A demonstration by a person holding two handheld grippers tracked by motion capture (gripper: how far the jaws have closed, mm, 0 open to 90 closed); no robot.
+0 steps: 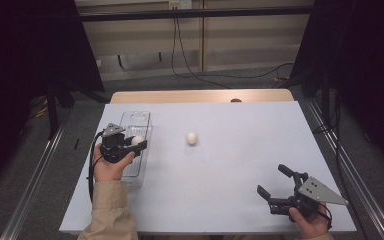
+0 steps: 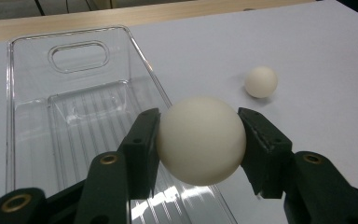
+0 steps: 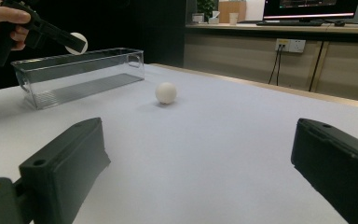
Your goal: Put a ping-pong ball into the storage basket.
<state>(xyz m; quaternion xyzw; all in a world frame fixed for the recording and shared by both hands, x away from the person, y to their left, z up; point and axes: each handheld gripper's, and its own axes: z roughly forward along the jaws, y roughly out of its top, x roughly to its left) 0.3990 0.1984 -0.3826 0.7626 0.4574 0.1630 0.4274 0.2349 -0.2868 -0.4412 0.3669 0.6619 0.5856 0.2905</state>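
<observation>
My left gripper [image 1: 132, 142] is shut on a white ball [image 2: 201, 141], held in the air over the right rim of a clear plastic bin [image 2: 65, 112]. In the high view the held white ball [image 1: 137, 140] hangs above the clear bin [image 1: 136, 122] at the table's left. A second white ball [image 1: 192, 138] lies loose on the white table top, right of the bin; this second ball [image 2: 261, 81] is also in the left gripper view, and the same ball [image 3: 166, 92] in the right gripper view. My right gripper [image 1: 274, 180] stands open at the front right, nothing between its jaws.
The white table top [image 1: 240, 150] stretches wide between the two hands. A wooden strip [image 1: 200, 95] runs along its far edge. Cables lie on the floor beyond. In the right gripper view the bin [image 3: 81, 74] stands far left, with the left gripper [image 3: 72, 43] above it.
</observation>
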